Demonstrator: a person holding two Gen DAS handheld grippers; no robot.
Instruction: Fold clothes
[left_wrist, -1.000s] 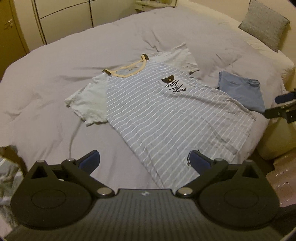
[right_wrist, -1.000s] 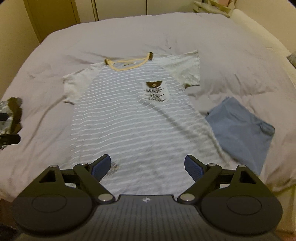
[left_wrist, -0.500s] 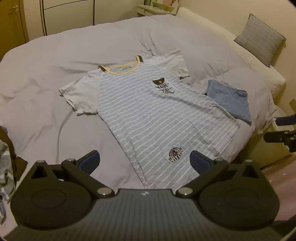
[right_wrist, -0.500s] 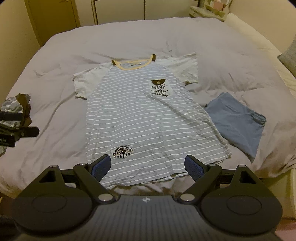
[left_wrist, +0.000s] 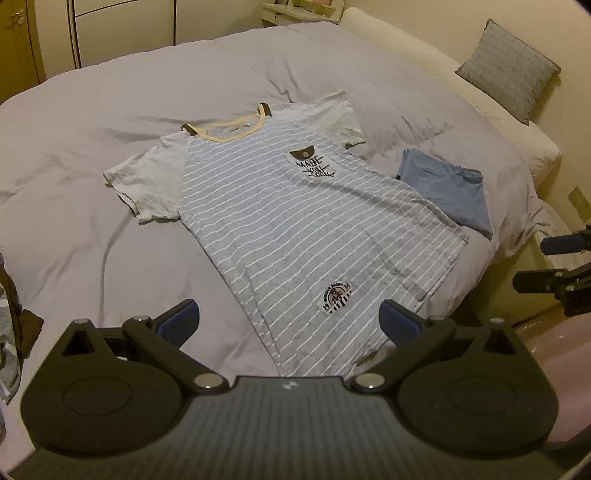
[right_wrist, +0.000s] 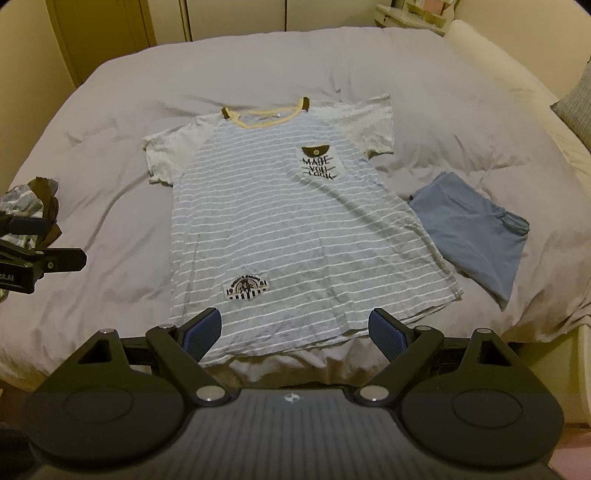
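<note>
A blue-and-white striped T-shirt with pale sleeves and a yellow collar lies flat, face up, on the bed; it also shows in the right wrist view. My left gripper is open and empty, above the shirt's near hem at its left corner. My right gripper is open and empty, just above the hem's middle. Each gripper shows at the edge of the other's view: the right one, the left one.
A folded blue garment lies on the bed right of the shirt, also in the left wrist view. A crumpled garment lies at the bed's left edge. A grey pillow sits far right. Wardrobe doors stand behind the grey duvet.
Both grippers have pulled back and up from the shirt toward the bed's near edge. The whole shirt, with its hem patch, now shows. Both stay open.
</note>
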